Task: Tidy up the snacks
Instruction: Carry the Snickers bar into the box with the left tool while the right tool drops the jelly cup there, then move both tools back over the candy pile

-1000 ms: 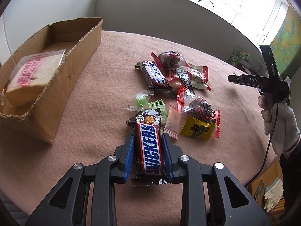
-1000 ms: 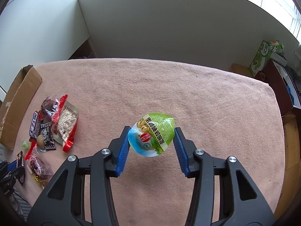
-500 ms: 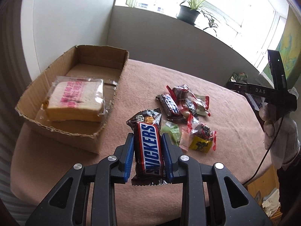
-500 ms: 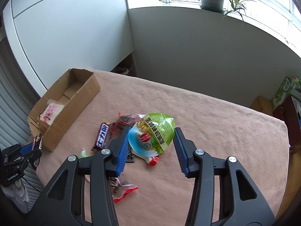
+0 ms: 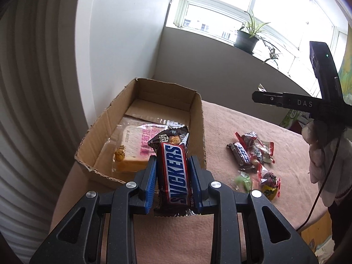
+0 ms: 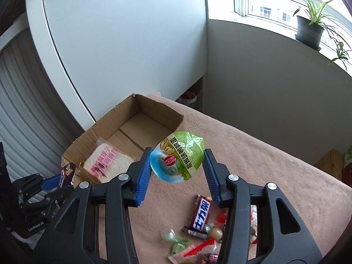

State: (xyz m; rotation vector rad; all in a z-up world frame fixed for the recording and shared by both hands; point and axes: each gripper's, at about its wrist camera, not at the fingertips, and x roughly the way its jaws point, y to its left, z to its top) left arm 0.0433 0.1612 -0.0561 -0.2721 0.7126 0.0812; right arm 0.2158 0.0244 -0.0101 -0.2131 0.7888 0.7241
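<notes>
Cardboard box (image 5: 199, 118) sits on my pink-covered table (image 5: 242, 127), a wrapped cake slice (image 5: 132, 145) inside. My left gripper (image 5: 172, 177) is clenched on a Snickers bar (image 5: 175, 171) beside the box's near end. My right gripper (image 6: 178, 171) grasps a green jelly cup (image 6: 177, 156) above the table beside the box.

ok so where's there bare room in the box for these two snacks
The far half of the cardboard box is bare, between its back wall and the wrapped sandwich. The near end is filled by the sandwich. On the tablecloth, loose snacks crowd the area right of the box.
</notes>
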